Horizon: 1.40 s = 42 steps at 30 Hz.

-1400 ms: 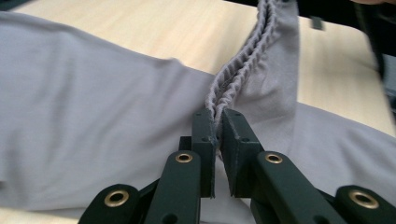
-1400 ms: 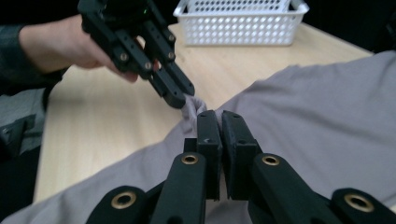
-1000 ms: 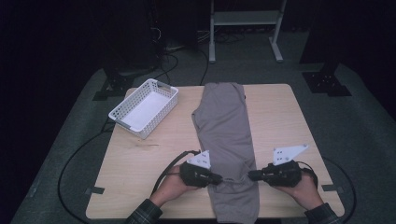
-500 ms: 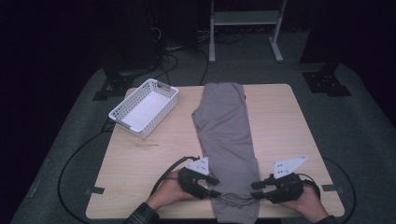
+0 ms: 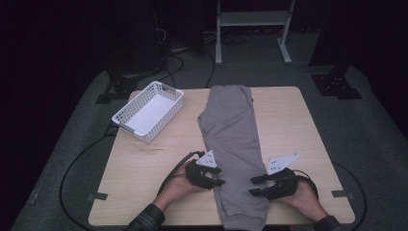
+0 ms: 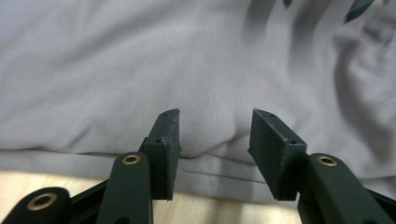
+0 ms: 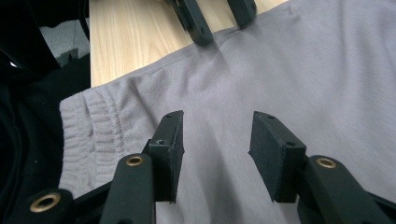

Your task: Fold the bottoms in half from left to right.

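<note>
Dark room w/ grey carpet floor, white metal stand behind table.

Grey trousers: near end w/ elastic waistband runs off the bottom edge in high view, so hem there is cut off. In left tool view the cloth is motion-blurred toward top right; dark shapes at that top edge too smeared to ID. In right tool view the other tool is cropped by top edge, tips only, blurred. Counter front edge partly cut off.
</note>
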Motion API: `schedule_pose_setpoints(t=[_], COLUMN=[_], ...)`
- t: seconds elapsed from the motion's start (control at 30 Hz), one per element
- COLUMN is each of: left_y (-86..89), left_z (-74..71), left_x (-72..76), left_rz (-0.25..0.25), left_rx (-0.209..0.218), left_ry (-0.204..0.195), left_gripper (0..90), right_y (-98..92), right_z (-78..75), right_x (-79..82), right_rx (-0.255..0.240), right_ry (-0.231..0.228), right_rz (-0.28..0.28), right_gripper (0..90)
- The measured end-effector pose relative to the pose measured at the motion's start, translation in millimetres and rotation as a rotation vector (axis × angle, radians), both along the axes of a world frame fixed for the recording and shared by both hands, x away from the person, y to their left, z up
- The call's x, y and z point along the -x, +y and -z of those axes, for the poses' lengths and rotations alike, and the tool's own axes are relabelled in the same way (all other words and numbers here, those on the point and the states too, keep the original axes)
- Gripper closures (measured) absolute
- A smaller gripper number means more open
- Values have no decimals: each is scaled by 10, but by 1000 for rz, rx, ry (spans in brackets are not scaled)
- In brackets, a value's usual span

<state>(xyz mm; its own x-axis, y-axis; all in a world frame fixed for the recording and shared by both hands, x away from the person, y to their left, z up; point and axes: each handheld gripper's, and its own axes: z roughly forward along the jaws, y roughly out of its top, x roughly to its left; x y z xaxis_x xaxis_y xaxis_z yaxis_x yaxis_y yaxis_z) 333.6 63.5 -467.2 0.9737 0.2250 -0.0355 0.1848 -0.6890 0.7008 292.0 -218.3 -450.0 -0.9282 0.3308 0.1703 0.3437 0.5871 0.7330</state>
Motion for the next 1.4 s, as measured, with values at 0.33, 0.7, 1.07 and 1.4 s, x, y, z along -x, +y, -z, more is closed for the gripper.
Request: schedule_pose_setpoints(t=[0.33,0.7,1.07,1.4], left_y=[18,76,93,223], left_z=[26,41,59,-42], left_x=[-15,-218,-304,-138], left_rz=[-14,-125,-153,-171], left_rx=[-28,-19,-6,-18], left_ry=[-29,-55,-72,-79], left_gripper=[584,591,560,420], right_y=[139,294,241,391], right_z=[74,182,-10,172], right_x=[132,37,-21,108], right_rx=[26,185,11,135], right_ry=[48,-116,-5,1], right_rz=[-100,-61,-87,-150], right_gripper=[516,526,505,708])
